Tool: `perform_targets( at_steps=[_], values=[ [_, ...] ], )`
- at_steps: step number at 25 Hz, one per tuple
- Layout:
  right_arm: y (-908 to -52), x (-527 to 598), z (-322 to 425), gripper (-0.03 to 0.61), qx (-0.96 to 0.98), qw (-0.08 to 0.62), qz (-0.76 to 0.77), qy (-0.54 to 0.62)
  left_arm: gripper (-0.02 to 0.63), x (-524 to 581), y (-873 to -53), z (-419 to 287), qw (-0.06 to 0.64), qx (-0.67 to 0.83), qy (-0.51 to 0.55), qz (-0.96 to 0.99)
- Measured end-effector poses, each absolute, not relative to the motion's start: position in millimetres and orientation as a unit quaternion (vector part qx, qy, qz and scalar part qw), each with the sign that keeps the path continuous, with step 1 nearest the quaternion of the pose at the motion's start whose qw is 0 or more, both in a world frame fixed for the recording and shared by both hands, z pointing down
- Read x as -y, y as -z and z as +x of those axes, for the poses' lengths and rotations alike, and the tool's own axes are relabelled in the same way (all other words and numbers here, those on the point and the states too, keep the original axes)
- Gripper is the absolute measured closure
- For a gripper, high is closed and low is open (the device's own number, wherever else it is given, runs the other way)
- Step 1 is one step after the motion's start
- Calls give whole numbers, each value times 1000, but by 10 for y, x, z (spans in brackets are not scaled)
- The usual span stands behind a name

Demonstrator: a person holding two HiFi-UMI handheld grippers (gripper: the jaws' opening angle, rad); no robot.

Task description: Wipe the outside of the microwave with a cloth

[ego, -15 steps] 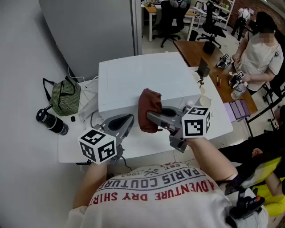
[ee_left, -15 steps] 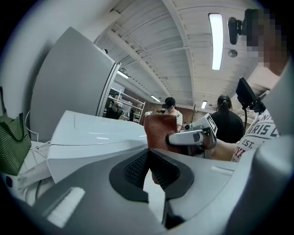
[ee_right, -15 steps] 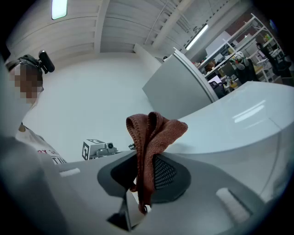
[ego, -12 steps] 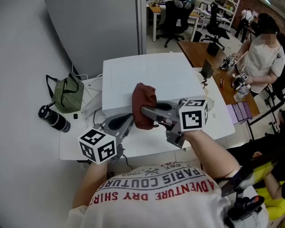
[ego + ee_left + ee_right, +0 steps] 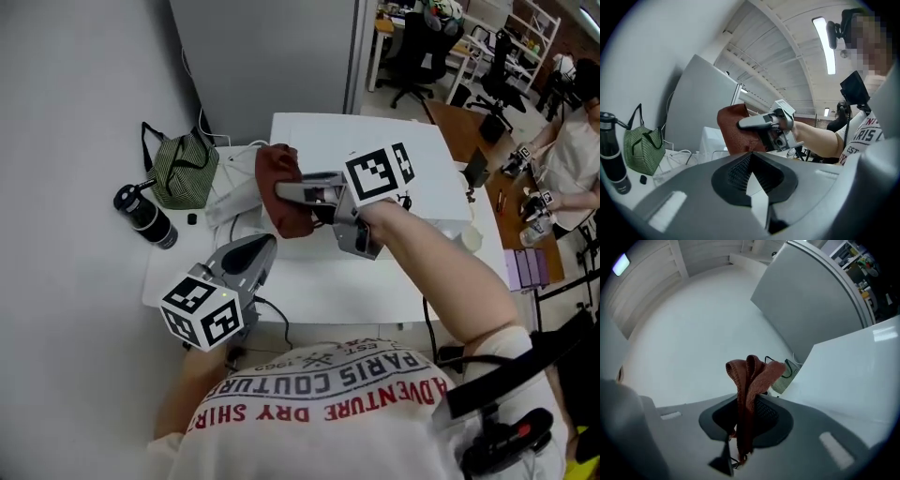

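Right gripper view: right claw [image 5: 740,446] tight on rust-red cloth [image 5: 751,378] by microwave [image 5: 853,376]; left claw [image 5: 754,190] together, empty.

- The head view is lit brightly and evenly from overhead, with only soft shadows on the white table [image 5: 328,291].
- The ceiling strip light [image 5: 826,44], upper right of my left gripper view, glares white.
- Both gripper views bulge strongly and go black at the corners.
- The cloth [image 5: 749,380] is sharp, but the bottom edge nearest the lens blurs.
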State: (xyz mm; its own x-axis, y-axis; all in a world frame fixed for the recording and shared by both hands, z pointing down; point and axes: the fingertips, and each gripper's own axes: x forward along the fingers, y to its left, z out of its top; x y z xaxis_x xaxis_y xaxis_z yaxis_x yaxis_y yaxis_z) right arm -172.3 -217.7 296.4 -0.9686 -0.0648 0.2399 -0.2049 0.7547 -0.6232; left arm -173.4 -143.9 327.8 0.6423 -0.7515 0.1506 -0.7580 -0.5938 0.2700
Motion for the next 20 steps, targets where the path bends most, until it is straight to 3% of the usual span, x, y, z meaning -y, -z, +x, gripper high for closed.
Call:
perform_targets(
  at_steps=[13,20],
  values=[
    [-3478,2516,-1859,526,891,326,114,-294,607,1324,-3215,-1969,156,440,20,884],
    [-3568,2611,-1274,525,871,344,152,-318,607,1446,-3161,-1705,155,402,26,902]
  ],
)
